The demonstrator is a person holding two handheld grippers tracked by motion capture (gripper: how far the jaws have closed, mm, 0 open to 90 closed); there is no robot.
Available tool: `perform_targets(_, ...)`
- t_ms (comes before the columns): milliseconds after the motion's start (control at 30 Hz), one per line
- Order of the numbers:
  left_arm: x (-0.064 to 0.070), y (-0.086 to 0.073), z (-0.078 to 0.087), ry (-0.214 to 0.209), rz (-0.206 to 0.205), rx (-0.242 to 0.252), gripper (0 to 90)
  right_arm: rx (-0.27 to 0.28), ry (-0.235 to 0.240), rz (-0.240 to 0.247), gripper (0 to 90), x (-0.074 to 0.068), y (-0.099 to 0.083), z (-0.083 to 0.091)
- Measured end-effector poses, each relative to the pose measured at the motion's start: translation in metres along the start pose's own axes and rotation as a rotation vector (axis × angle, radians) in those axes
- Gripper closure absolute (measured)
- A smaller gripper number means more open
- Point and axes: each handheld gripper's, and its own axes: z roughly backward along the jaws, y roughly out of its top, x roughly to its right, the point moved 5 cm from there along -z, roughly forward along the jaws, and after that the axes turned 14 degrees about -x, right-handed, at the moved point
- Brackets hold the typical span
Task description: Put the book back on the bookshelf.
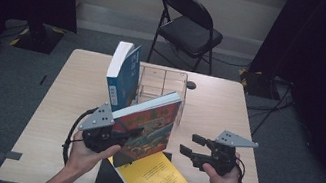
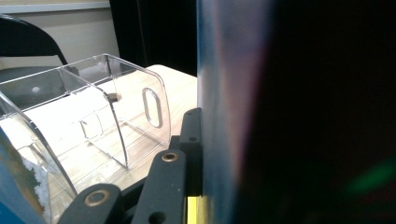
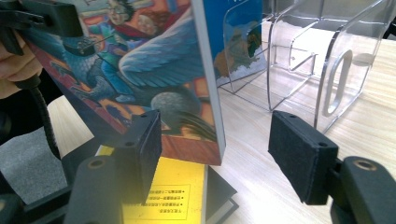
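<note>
A book with an illustrated cover [image 1: 150, 125] [image 3: 140, 60] hangs tilted above the table's front, its top edge leaning toward a clear plastic book holder [image 1: 164, 84] [image 2: 93, 107] [image 3: 327, 60]. My left gripper [image 1: 128, 133] is shut on the book's lower left part. In the left gripper view the cover [image 2: 280, 116] presses against the jaw. A blue book [image 1: 123, 77] [image 3: 233, 28] stands upright at the holder's left side. My right gripper [image 1: 187, 143] [image 3: 222, 149] is open to the right of the held book, its pads either side of the book's lower corner without touching it.
A yellow book [image 1: 155, 179] [image 3: 163, 186] lies on a black book [image 1: 107, 178] at the table's front edge, under the held book. The wooden table [image 1: 228, 113] has bare room at left and right. A folding chair [image 1: 188, 25] stands behind the table.
</note>
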Motion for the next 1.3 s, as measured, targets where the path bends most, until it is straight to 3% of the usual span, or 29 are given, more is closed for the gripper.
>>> perform_targets(133,0.0,0.0,0.0,-0.001,-0.004,0.006,74.0,0.006,0.008,0.023,33.9,0.0,0.006,-0.001)
perform_targets(300,0.0,0.0,0.0,0.001,-0.021,0.004,73.7,0.028,0.046,0.062,33.3,-0.007,0.032,-0.011)
perform_targets(433,0.003,0.0,0.0,-0.008,-0.029,0.014,73.5,0.031,0.062,0.131,33.0,-0.018,0.054,-0.024)
perform_targets(500,0.005,-0.001,0.0,-0.012,-0.045,0.017,72.5,0.034,0.072,0.132,32.7,-0.02,0.06,-0.03)
perform_targets(600,0.006,-0.001,-0.001,-0.014,-0.037,0.024,70.4,0.04,0.116,0.147,31.7,-0.025,0.062,-0.036)
perform_targets(867,0.013,0.0,-0.002,0.003,-0.073,0.043,66.9,0.028,0.101,0.16,36.0,-0.025,0.059,-0.033)
perform_targets(1000,0.009,0.0,-0.002,0.007,-0.058,0.04,73.7,0.027,0.095,0.162,36.4,-0.025,0.059,-0.033)
perform_targets(1167,0.007,0.003,-0.003,0.014,-0.024,0.028,74.6,0.03,0.088,0.153,38.6,-0.023,0.058,-0.032)
perform_targets(1300,-0.002,0.007,-0.004,0.024,0.029,0.019,74.7,0.029,0.09,0.144,39.0,-0.021,0.053,-0.027)
